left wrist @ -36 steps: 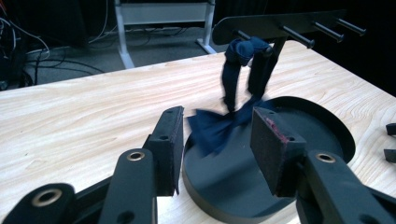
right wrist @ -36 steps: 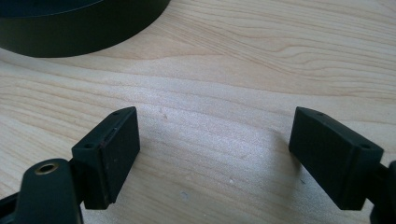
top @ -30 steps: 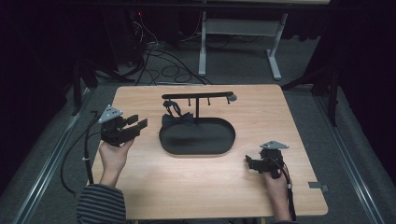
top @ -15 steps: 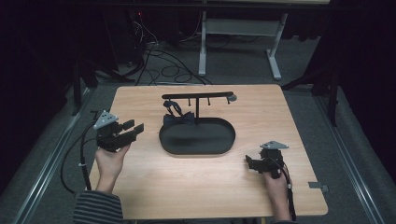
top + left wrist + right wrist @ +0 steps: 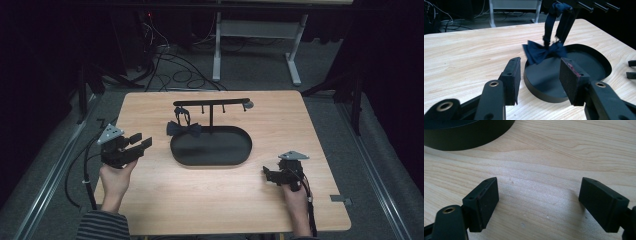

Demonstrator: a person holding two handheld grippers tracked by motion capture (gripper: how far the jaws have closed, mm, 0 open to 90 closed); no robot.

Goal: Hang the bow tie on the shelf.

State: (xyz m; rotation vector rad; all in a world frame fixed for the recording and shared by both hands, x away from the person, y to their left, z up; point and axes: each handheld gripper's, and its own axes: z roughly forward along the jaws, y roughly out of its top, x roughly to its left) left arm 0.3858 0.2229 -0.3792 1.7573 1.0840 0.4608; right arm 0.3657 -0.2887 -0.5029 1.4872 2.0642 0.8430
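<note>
Around the table [image 5: 150,210] lay a dark room with grey flooring, where loose cables [image 5: 170,65] ran across the floor and the white legs of another desk [image 5: 217,55] stood behind. That table was a pale wood-grain top with rounded corners. At its middle sat a black oval tray [image 5: 212,161] with a low rim, and from the tray's back edge rose a black T-shaped stand [image 5: 210,106] whose crossbar carried short pegs. A dark navy bow tie [image 5: 544,51] hung by its strap from a peg near the bar's left end, the bow itself resting at the tray's left rim, slightly tilted, its wings spread and pinched at a central knot. Left of the tray and apart from it, the left gripper [image 5: 136,144] was held above the wood, pointing toward the bow tie, jaws parted with nothing between them. Near the front right corner, the right gripper [image 5: 268,175] sat low over the bare wood, jaws spread wide and empty.
</note>
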